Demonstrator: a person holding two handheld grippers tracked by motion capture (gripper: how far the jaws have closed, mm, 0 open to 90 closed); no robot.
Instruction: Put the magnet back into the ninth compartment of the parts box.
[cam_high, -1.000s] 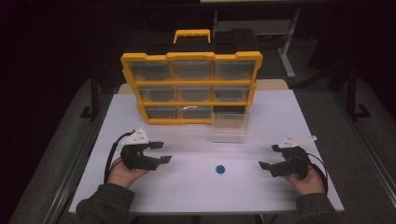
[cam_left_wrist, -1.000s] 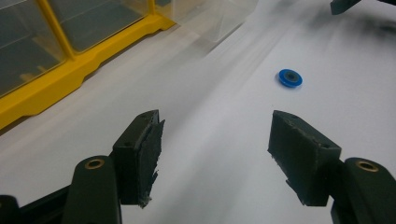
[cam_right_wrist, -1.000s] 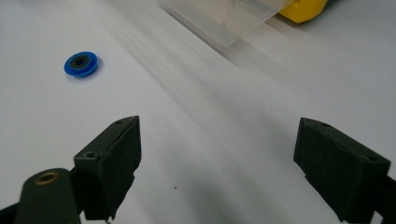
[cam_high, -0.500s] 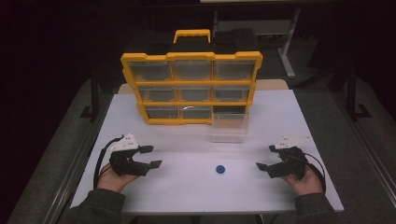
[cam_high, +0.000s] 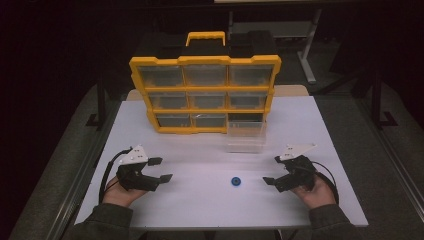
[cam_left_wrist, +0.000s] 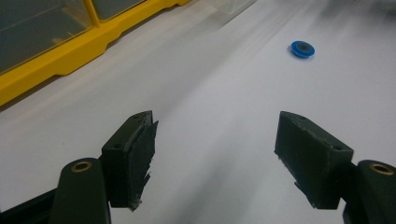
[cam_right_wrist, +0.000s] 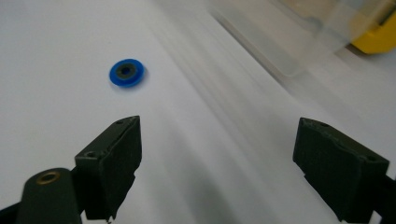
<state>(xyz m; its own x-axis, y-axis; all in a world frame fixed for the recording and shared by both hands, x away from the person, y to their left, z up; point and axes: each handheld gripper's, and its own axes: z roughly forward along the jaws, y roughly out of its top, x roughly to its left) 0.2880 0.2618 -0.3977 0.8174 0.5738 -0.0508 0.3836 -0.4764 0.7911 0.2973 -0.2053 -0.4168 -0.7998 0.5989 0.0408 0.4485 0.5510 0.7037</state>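
Note:
A small blue disc with a dark centre (cam_high: 235, 181) lies on the white table (cam_high: 310, 125), between my two grippers. My left gripper (cam_high: 161, 169) rests low at the front left, open and empty; the blue disc (cam_left_wrist: 302, 48) sits far ahead of its jaws. My right gripper (cam_high: 273, 170) is at the front right, open and empty, with the blue disc (cam_right_wrist: 127, 72) just beyond its left jaw. A yellow drawer organiser (cam_high: 205, 93) stands upright at the back. A clear plastic drawer (cam_high: 245, 136) is pulled out of its bottom right slot onto the table.
The organiser's yellow base (cam_left_wrist: 70, 56) runs along the upper left of the left gripper view. The clear drawer (cam_right_wrist: 299, 42) lies ahead of the right gripper. Dark floor and table legs surround the table.
My left hand drew back toward the front left, then edged slightly forward again. The right gripper barely shifted. The disc has stayed put.

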